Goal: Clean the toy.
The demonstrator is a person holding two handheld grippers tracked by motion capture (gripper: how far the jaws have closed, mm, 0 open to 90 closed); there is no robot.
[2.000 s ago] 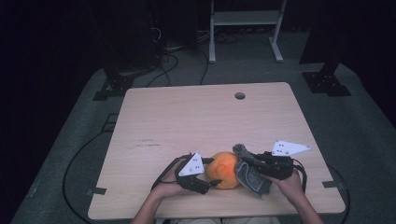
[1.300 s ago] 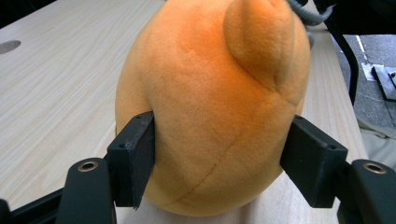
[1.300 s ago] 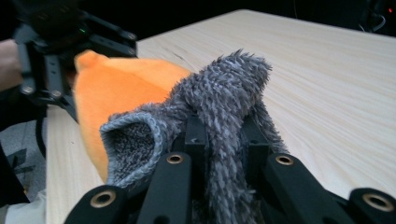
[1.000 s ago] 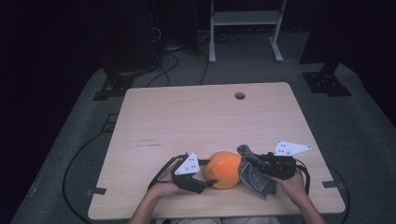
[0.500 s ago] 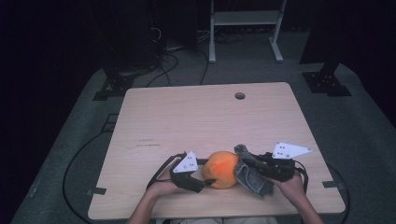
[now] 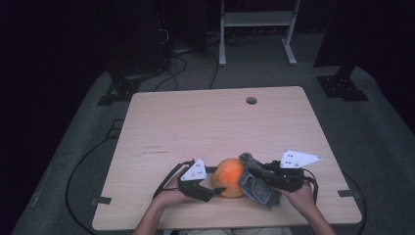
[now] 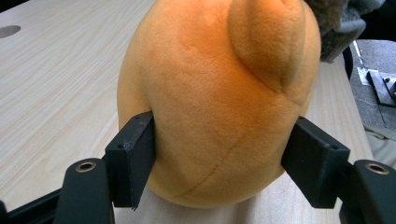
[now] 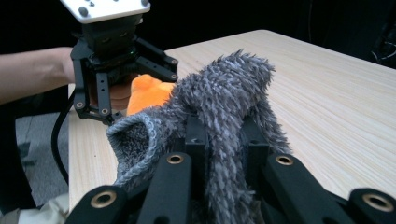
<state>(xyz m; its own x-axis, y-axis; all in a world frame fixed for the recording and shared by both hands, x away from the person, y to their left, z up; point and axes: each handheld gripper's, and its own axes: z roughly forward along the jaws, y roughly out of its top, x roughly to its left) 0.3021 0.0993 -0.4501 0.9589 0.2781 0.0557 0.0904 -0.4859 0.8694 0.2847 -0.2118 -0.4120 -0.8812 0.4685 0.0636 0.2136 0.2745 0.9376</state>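
We hold the orange plush [image 6: 230,177] on the table [image 6: 205,127] near its front edge, left gripper [image 6: 209,188] clamped around it; right gripper [image 6: 254,177] pinches the grey sock [image 6: 259,188] shut, which we judge needs pulling over the plush next

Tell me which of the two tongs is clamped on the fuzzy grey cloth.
The right tongs, pinching the fuzzy grey cloth tight between narrow jaws. The left tongs instead straddle the orange plush toy, jaws set wider on its sides.
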